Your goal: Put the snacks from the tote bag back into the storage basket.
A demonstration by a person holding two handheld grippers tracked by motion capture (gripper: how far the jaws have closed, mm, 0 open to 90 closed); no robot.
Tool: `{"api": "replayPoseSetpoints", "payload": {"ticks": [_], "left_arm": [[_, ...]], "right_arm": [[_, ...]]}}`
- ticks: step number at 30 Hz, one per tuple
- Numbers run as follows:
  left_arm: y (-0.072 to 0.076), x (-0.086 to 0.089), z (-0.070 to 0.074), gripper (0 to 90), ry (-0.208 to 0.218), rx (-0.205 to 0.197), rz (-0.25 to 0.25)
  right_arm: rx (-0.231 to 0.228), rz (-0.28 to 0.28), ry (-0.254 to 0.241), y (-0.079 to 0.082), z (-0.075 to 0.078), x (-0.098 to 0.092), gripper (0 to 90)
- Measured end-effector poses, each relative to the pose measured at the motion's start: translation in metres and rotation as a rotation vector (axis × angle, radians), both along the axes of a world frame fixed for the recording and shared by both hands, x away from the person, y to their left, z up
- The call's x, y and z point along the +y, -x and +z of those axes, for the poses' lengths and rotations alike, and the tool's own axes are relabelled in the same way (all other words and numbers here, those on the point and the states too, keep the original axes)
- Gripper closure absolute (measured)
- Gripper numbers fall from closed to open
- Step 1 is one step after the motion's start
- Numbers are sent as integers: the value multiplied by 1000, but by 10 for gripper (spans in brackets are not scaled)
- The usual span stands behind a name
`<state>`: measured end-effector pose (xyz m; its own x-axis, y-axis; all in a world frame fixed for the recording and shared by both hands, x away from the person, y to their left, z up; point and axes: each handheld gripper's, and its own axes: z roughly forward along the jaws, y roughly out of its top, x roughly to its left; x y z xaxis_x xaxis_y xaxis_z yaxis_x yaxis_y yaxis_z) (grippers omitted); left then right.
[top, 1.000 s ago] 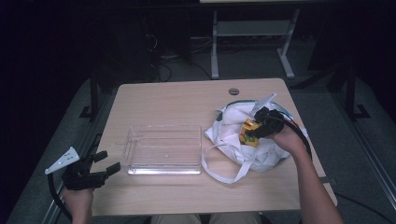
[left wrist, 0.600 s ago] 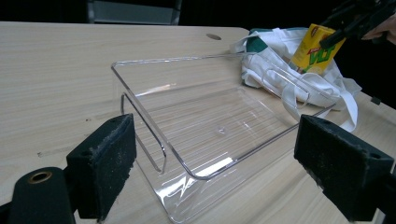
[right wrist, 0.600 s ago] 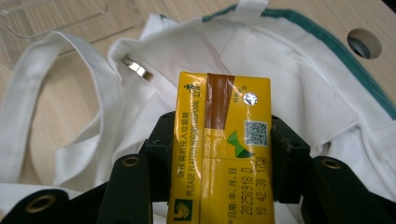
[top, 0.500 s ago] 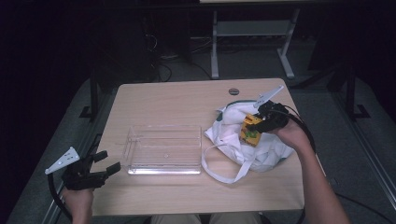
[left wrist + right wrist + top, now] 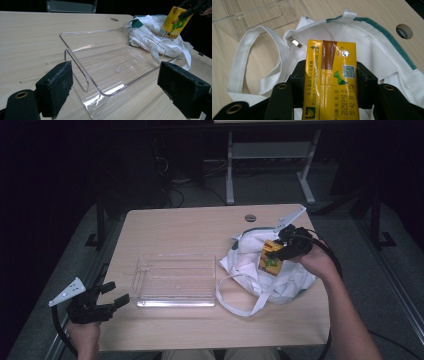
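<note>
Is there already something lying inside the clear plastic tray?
No, the clear plastic tray holds nothing; the table's wood grain shows through its bottom, and the yellow drink carton is up over the white bag.

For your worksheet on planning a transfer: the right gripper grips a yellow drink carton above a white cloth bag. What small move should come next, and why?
Probably carry the yellow drink carton leftwards over the clear plastic tray. The right gripper is shut on the carton, which hangs clear above the white cloth bag. The tray beside the bag has nothing in it, and the left gripper waits open at the tray's near left corner.
</note>
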<state>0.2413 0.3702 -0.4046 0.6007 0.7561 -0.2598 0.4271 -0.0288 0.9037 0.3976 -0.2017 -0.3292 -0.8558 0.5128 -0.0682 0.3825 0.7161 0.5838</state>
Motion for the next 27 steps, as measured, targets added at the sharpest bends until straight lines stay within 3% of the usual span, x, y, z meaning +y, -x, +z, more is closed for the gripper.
{"api": "replayPoseSetpoints", "payload": {"ticks": [5,16,27], "left_arm": [[0,0,0,126,-3,-3,-2],[-1,1,-1,126,-5,2,-4],[-1,2,-1,126,-5,5,-1]], "right_arm": [[-18,8,-7,4,9,1,521],[7,39,-15,8,17,7,522],[-2,66,-27,14,31,14,522]]}}
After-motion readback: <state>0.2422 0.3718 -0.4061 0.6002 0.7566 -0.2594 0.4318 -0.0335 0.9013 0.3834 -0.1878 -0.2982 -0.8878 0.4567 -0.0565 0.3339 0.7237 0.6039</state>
